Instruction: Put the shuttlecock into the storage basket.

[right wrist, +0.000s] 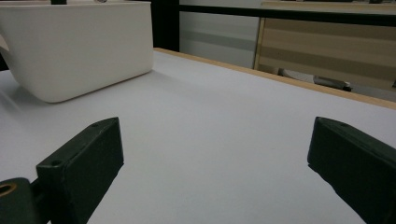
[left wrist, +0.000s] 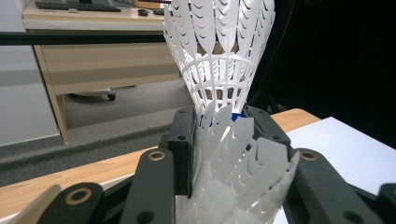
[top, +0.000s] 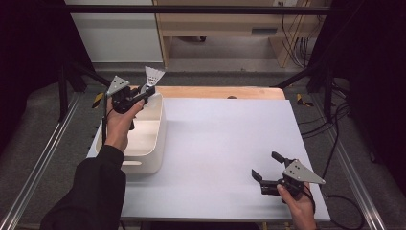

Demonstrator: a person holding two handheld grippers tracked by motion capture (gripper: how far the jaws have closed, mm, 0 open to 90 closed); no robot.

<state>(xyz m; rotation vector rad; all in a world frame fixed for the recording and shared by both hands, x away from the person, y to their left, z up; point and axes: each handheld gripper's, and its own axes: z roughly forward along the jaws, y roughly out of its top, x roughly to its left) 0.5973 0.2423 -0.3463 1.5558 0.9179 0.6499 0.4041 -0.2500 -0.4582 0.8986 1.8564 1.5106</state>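
Observation:
My left gripper [top: 148,92] hovers over the far end of a white bin [top: 160,129], shut on white plastic shuttlecocks. In the left gripper view the jaws [left wrist: 223,116] squeeze the feathered skirt of a near shuttlecock [left wrist: 238,172]. A second shuttlecock [left wrist: 217,51] stands out beyond the fingertips, its base with a blue band nested into the first. From above, its skirt [top: 154,75] points up and away past the table's far edge. My right gripper [top: 265,164] rests low over the white mat [top: 220,143] near the front right corner, open, with nothing between its jaws [right wrist: 215,149].
The white bin [right wrist: 79,51] stands on the left side of the mat, and what lies inside it is hidden by the person's hand. A wooden table edge [top: 220,92] runs along the far side. Black frame bars and cables flank the table.

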